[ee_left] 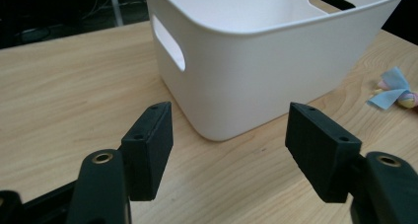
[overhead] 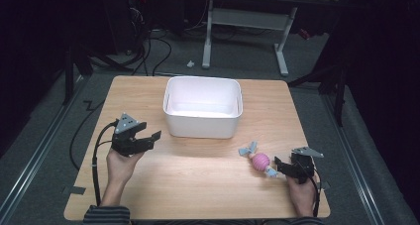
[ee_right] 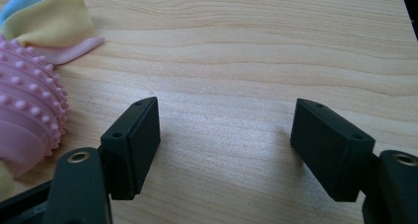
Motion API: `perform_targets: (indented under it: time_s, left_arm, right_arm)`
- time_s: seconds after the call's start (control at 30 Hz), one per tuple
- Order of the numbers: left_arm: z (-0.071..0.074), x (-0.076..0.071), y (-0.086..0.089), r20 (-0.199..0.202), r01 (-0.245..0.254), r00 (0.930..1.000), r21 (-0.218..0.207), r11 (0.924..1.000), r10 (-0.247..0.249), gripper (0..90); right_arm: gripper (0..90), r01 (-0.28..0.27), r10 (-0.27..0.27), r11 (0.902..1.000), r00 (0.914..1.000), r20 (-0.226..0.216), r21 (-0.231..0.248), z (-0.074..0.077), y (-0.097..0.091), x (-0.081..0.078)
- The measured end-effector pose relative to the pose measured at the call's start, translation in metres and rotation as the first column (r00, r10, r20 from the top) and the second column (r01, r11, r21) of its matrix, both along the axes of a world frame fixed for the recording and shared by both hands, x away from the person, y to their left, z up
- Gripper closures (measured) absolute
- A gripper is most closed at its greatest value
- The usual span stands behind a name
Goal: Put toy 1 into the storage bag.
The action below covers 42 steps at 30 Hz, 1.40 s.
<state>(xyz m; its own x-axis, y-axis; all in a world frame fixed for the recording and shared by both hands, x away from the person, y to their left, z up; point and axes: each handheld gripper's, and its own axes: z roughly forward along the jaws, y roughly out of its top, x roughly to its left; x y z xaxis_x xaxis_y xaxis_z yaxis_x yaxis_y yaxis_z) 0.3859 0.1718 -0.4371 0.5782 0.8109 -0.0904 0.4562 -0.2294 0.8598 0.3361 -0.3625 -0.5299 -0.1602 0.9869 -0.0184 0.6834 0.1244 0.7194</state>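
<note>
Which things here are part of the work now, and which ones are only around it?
Part of the work:
- pink knobbly toy with cloth ends, beside the right gripper
- white bin, in front of the left gripper

Only around it:
- white desk frame on the floor behind the table
- black cables on the floor

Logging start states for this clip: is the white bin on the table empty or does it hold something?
Empty: the high view looks into the white bin and shows bare white floor; the pink toy lies outside it on the table.
</note>
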Motion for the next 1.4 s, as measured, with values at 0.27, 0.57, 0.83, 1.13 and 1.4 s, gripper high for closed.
perform_targets:
  time_s: [0.27,0.57,0.83,1.13,1.4]
  left_arm:
    - [-0.013,-0.008,0.014,-0.034,-0.050,0.9982,-0.014,0.9987,0.050,34.2]
    - [-0.040,-0.004,0.009,-0.074,-0.072,0.9948,-0.009,0.9974,0.071,33.5]
    - [-0.060,-0.002,0.001,-0.090,-0.084,0.9921,0.030,0.9960,0.087,33.4]
    - [-0.075,-0.001,0.000,-0.111,-0.112,0.9869,0.055,0.9922,0.117,33.3]
    - [-0.089,0.003,-0.004,-0.126,-0.125,0.9824,0.112,0.9859,0.138,33.3]
  right_arm:
    - [27.7,-0.001,0.001,1.0000,1.0000,0.001,0.001,0.000,0.000,0.000]
    - [27.8,-0.001,0.001,1.0000,1.0000,0.001,0.001,0.000,0.000,0.000]
    - [27.8,-0.001,0.001,1.0000,1.0000,0.001,0.001,0.000,0.000,0.000]
    - [27.8,-0.001,0.001,1.0000,1.0000,0.002,0.000,0.000,0.000,0.000]
    - [27.5,-0.003,0.003,1.0000,1.0000,0.001,0.000,0.000,0.000,0.000]
